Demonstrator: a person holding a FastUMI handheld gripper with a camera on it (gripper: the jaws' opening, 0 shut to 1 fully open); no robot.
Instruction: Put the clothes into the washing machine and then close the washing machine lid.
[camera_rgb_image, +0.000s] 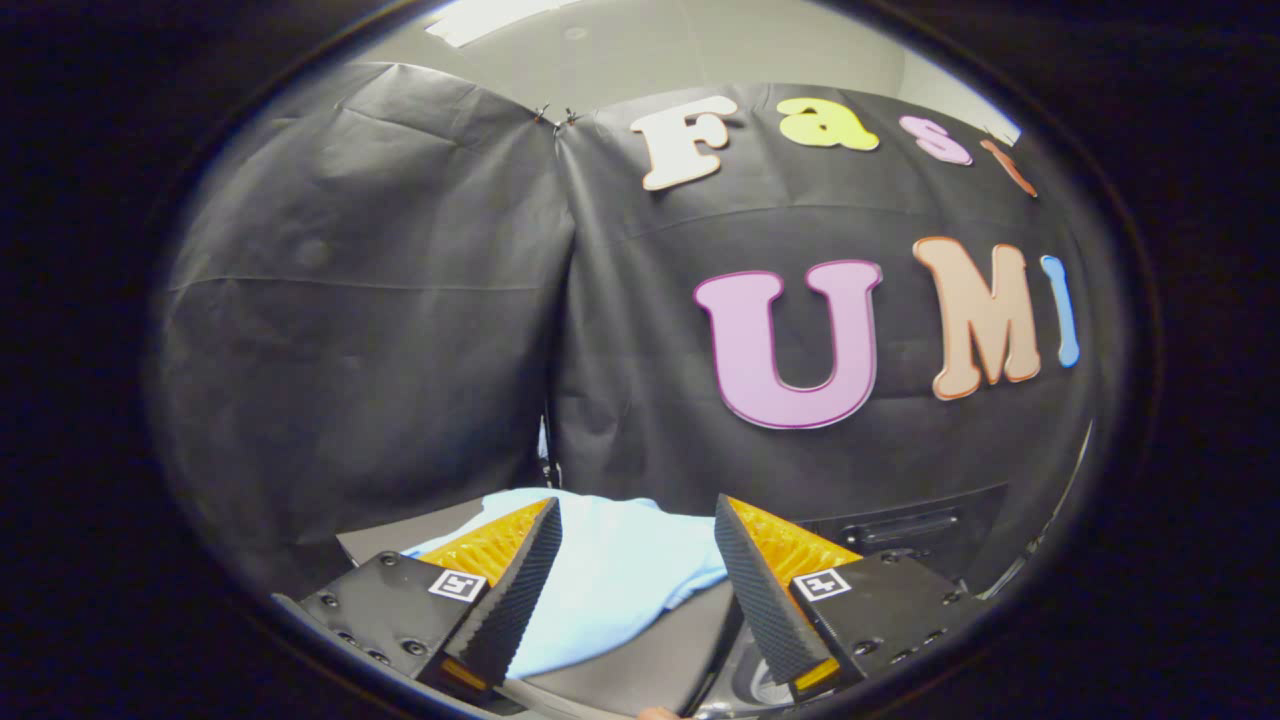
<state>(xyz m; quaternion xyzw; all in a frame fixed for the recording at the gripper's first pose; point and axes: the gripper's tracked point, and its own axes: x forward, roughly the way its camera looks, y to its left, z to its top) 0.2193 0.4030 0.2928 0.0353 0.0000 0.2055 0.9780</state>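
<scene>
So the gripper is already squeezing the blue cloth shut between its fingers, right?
Not quite. In the gripper view the gripper is open: its fingers stand wide apart, pressing on nothing. The blue cloth does lie between and just beyond them, on a grey surface.

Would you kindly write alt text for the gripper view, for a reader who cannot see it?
The gripper is open, its fingers apart above a pale blue cloth garment lying on a grey surface. Beyond hangs the booth's black cloth wall, with a dark machine panel to the right.
</scene>
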